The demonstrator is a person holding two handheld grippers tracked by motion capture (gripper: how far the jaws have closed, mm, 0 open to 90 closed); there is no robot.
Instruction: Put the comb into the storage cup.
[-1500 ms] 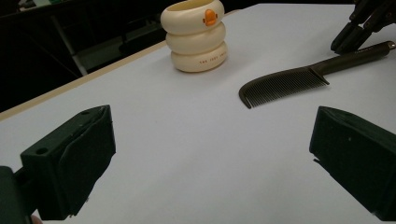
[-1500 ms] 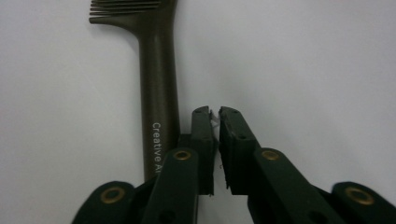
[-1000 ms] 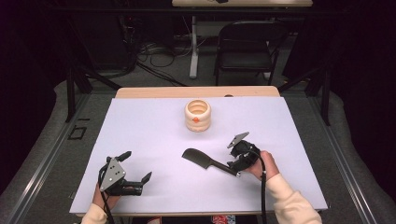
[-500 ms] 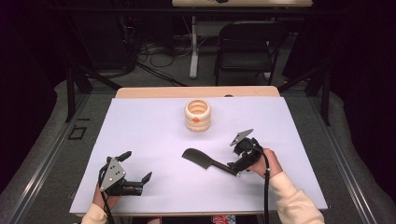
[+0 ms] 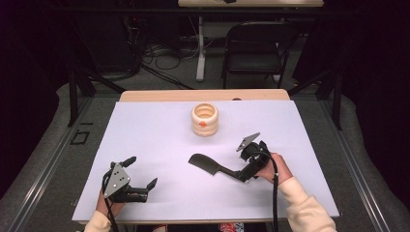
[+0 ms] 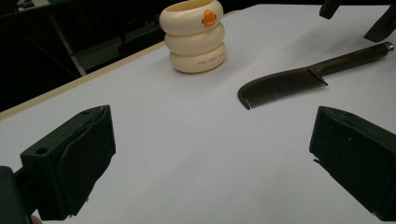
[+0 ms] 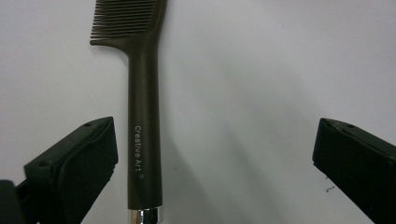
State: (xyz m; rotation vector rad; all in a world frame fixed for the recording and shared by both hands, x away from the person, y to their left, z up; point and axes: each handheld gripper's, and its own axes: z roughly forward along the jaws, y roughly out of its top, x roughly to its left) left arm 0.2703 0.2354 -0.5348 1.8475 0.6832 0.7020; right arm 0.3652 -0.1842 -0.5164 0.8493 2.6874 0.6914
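Note:
A dark comb (image 5: pixel 203 163) lies flat on the white table cover, its teeth toward the left. My right gripper (image 5: pixel 240 164) is at the end of the comb's handle, and its jaws have just been opening. In the right gripper view the handle (image 7: pixel 144 140) lies between the spread jaws of my right gripper (image 7: pixel 215 128), closer to the left one, and neither pad touches it. My left gripper (image 5: pixel 142 171) rests open near the front left with nothing between its fingers. From the left gripper (image 6: pixel 212 116) I see the comb (image 6: pixel 285 84) and a cream ringed cup (image 6: pixel 194 35) farther off.
The cream ringed cup (image 5: pixel 204 119) with an orange mark stands upright at the back middle of the table. A strip of wooden table edge (image 5: pixel 203 95) shows behind the cover. A folding chair (image 5: pixel 256 48) and floor cables lie beyond the table.
The right gripper's jaws have spread wide and come off the comb's handle. The comb stays where it lay. The left gripper has not moved.

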